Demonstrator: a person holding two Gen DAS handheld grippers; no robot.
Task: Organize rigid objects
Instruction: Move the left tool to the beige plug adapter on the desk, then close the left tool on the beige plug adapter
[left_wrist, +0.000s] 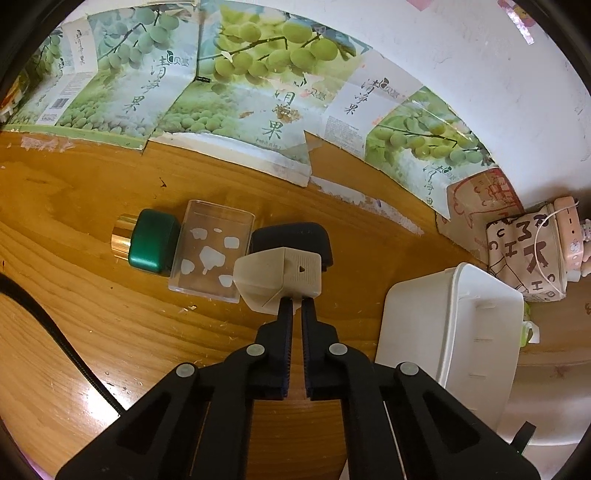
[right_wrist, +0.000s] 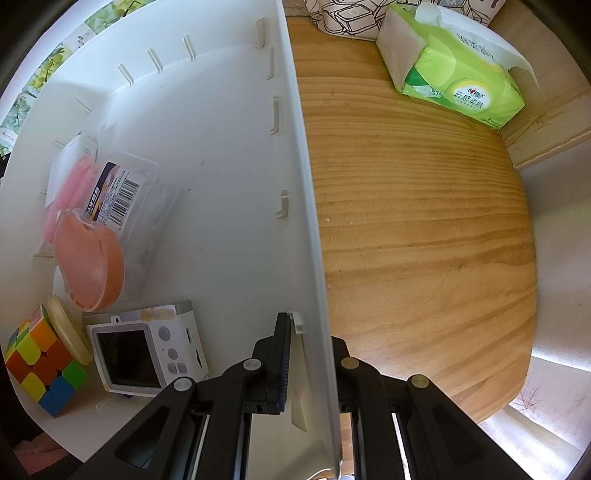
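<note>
Fingers of the left gripper pinch a beige block on the bench, beside a clear box. Right gripper clamps the white bin wall; a cube and camera lie inside.

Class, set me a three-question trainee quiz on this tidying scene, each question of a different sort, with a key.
1. True or false: the left gripper is shut on the beige plug.
2. What does the right gripper clamp? A) tissue pack B) bin wall C) cube
3. Fill in: the camera lies inside the white ____.

Key: 1 true. 2 B, the bin wall; the tissue pack sits on the table, the cube in the bin. 3 bin.
</note>
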